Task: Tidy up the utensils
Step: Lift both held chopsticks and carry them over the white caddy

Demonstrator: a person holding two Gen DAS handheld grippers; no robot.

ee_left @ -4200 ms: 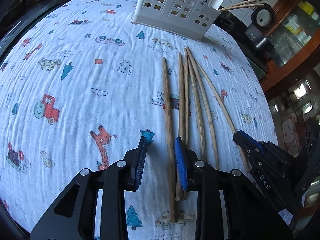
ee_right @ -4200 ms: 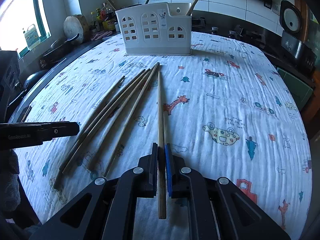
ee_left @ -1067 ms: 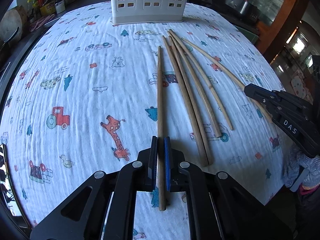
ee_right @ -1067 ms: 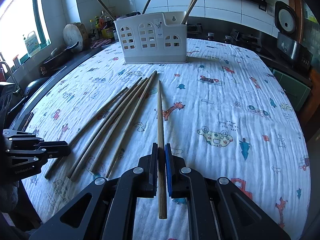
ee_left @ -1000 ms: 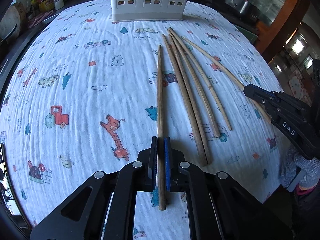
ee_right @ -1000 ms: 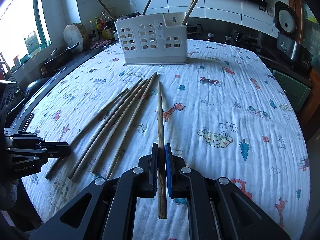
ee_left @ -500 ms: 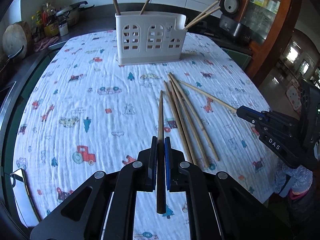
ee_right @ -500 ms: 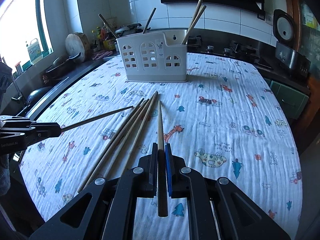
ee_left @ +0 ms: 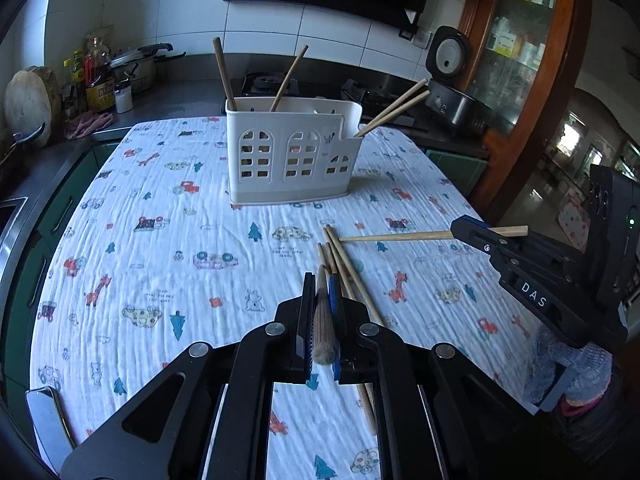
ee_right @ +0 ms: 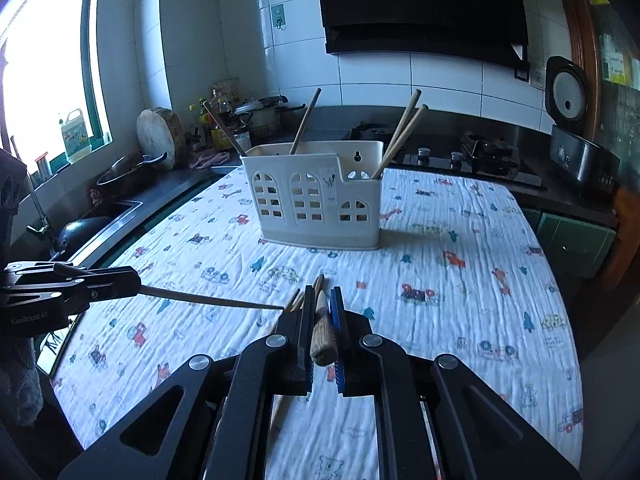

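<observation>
The left gripper [ee_left: 322,312] is clamping one wooden chopstick [ee_left: 322,326], and the right gripper [ee_right: 322,320] is clamping another chopstick [ee_right: 322,334]. Only the left view is showing the right one's whole thin length. Loose chopsticks [ee_left: 340,256] are lying mid-tablecloth [ee_left: 160,248], before the white perforated plastic holder [ee_left: 292,152].

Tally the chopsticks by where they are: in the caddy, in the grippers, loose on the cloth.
Chopsticks in the white caddy: 4
Held, one in the left gripper, one in the right gripper: 2
Loose on the cloth: 3
Total: 9
</observation>
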